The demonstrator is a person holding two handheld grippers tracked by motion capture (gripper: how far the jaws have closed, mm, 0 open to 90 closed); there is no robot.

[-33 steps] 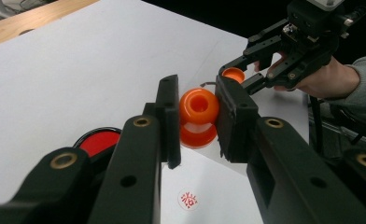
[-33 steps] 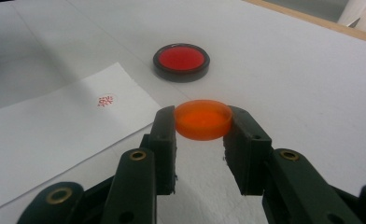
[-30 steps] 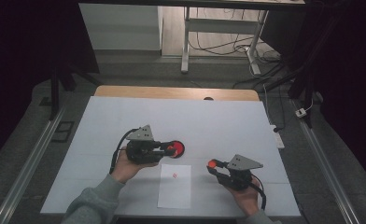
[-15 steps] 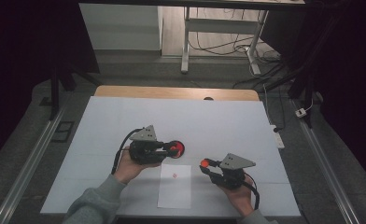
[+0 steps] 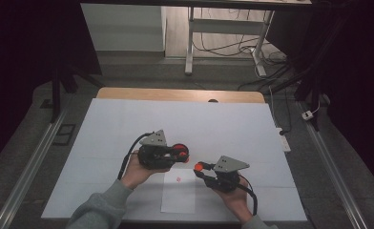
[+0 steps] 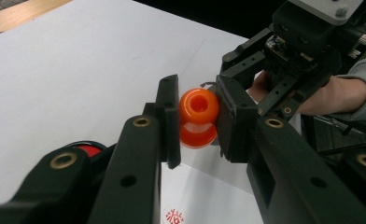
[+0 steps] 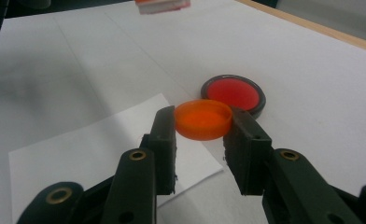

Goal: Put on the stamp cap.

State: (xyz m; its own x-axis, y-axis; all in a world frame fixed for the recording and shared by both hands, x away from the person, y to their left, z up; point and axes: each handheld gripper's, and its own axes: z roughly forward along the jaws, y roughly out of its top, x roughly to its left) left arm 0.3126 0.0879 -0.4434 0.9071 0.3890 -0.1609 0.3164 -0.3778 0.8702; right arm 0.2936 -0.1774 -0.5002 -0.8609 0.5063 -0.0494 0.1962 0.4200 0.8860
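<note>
The left claw (image 6: 197, 119) is clamped on an orange stamp (image 6: 198, 116), held by its knob-shaped handle just above the worktop (image 5: 104, 129). The right claw (image 7: 200, 128) is clamped on an orange cap (image 7: 203, 119), gripped across its rim, open side up. In the high view the left claw (image 5: 181, 153) is seen near the middle of the worktop and the right claw (image 5: 199, 167) just to its right and a little nearer, tips turned toward each other. A white sheet of paper (image 5: 178, 193) lies at the near edge between the two hands, and a small red mark (image 5: 178, 180) is already printed on it.

Capping the stamp looks like the step in hand. To do it well, the cap should be levelled and its open side turned toward the stamp's face, the two axes lined up before anything is pushed together, and the stamp kept steady while the cap is brought in slowly. Both grips are narrow, so a skewed push could twist either piece out of the jaws.

A round red ink pad (image 7: 233, 94) in a dark rim sits on the worktop just beyond the cap, close enough to be clipped if the right claw swings far. Nothing else crowds the path; the trailing cables are kept behind the hands.
</note>
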